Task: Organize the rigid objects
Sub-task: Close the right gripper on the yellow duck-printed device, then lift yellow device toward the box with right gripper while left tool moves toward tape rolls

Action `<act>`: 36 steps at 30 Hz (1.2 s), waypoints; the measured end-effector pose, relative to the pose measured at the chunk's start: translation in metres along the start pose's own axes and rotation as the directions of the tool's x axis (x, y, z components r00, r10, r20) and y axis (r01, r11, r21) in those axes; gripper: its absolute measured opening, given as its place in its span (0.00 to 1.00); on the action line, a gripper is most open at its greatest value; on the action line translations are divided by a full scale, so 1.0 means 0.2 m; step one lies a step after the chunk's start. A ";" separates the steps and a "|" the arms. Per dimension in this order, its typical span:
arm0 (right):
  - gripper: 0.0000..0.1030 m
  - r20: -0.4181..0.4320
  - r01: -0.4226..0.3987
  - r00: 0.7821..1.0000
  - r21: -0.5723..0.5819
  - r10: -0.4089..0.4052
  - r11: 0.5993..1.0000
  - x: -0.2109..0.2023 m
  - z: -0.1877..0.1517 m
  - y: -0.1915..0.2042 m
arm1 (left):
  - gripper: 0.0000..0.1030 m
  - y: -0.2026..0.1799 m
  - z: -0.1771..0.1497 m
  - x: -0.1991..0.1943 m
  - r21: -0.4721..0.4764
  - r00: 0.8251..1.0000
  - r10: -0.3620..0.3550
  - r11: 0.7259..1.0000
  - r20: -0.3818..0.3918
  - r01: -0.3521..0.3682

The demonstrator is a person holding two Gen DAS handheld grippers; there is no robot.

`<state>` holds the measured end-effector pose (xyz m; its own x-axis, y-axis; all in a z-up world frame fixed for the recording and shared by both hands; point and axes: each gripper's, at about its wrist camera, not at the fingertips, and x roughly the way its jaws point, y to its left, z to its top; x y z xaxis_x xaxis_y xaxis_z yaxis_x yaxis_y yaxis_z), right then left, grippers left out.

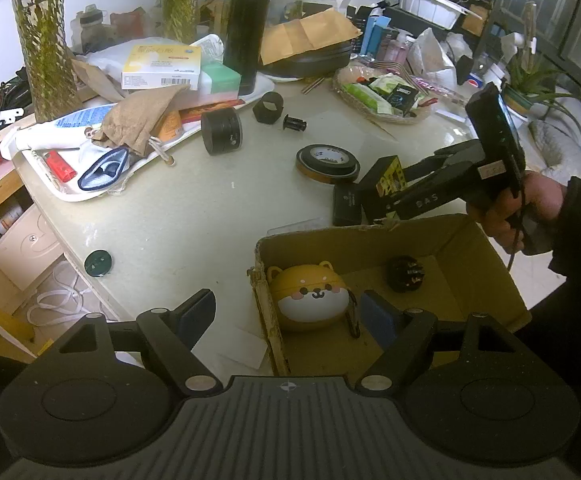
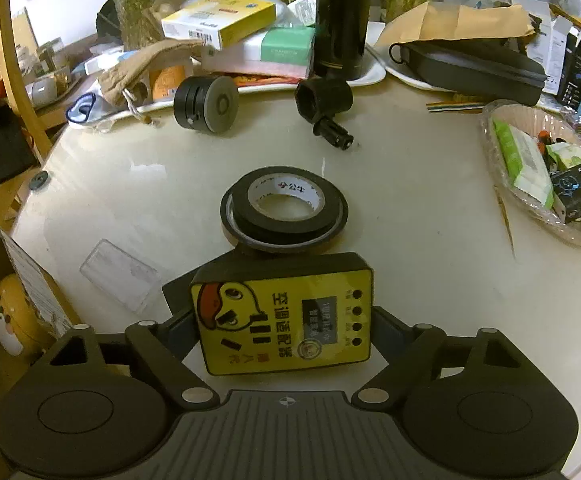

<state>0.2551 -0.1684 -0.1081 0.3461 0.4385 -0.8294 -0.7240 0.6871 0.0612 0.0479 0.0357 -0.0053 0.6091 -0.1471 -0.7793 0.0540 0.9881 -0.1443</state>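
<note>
1. Right gripper [image 2: 286, 316] clamped on the yellow-faced black device [image 2: 286, 312], fingers pressing its two side edges; printed face turned up toward the camera, probably so the flat sides gave the pads a firm seat.
2. Held just clear of the tabletop [image 2: 410, 220], near the far rim of the cardboard box [image 1: 442, 236]; judged to be a carry toward the box rather than a set-down on the table.
3. Left gripper [image 1: 290, 312] spread wide and holding nothing, straddling the near left wall of the box, one finger outside, the other inside; likely parked there to steady the box or wait its turn.
4. Already inside the box: dog-faced round case [image 1: 310, 296] in the near corner beside the left wall, and a small dark round part [image 1: 406, 274] further in; open floor between them and the right wall, enough for the device by the look of it.
5. Left out on the table, well apart from the box: stacked tape rolls [image 2: 284, 210] just beyond the held device, black cylinder [image 2: 206, 104] on its side, hexagonal black sleeve [image 2: 324, 98] with a small black plug [image 2: 332, 130] lying beside it.
6. Flat clear plastic piece [image 2: 120, 274] lying on the table just beside the box wall; small dark round cap [image 1: 98, 263] near the table edge.
</note>
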 end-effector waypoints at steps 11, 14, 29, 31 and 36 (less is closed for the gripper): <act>0.85 0.070 0.083 0.994 0.055 -0.087 0.995 -0.14 0.00 -0.01 | 0.77 -0.01 0.01 0.00 -0.001 1.000 0.002 1.000 0.006 -0.002; 0.85 0.090 0.091 0.991 0.089 -0.099 0.992 -0.21 0.00 -0.01 | 0.77 -0.01 0.02 0.00 0.000 1.000 0.009 1.000 0.011 -0.009; 0.85 0.226 0.010 0.971 0.258 -0.071 0.966 -0.60 -0.16 0.08 | 0.77 -0.03 0.08 0.01 0.022 0.997 0.056 0.998 0.059 -0.057; 0.85 0.243 0.001 0.968 0.274 -0.070 0.962 -0.64 -0.19 0.09 | 0.77 -0.03 0.10 0.01 0.028 0.995 0.068 0.997 0.069 -0.070; 0.85 0.246 0.011 0.965 0.295 -0.087 0.955 -0.71 -0.27 0.11 | 0.77 -0.02 0.17 0.04 0.032 0.991 0.104 0.994 0.090 -0.107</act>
<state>0.1573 -0.2471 -0.0189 0.5436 0.5062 -0.6695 -0.5120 0.8321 0.2133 0.0801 0.0330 0.0103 0.6799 -0.0388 -0.7323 0.0136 0.9991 -0.0402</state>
